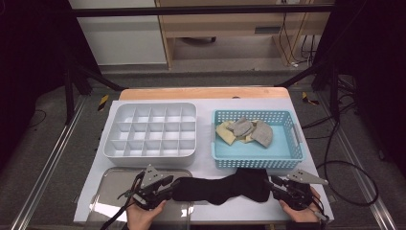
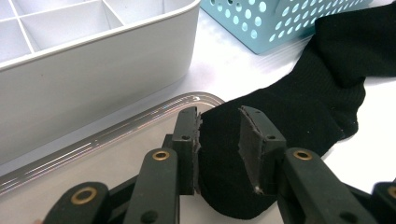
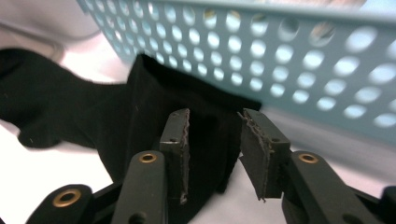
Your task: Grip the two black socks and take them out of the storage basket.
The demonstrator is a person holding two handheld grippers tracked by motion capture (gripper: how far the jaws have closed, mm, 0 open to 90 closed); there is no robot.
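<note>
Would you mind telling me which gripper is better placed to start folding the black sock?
Probably the left gripper: its jaws close on one end of the black sock. The right gripper has jaws apart, with cloth between them.

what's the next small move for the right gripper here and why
Probably close the right gripper on the cuff end of the black sock. Its jaws stand apart with the fabric between them, not visibly pinched, while the left gripper has the toe end between its pads. The sock lies flat in front of the blue basket, so gripping both ends would allow folding it.
</note>
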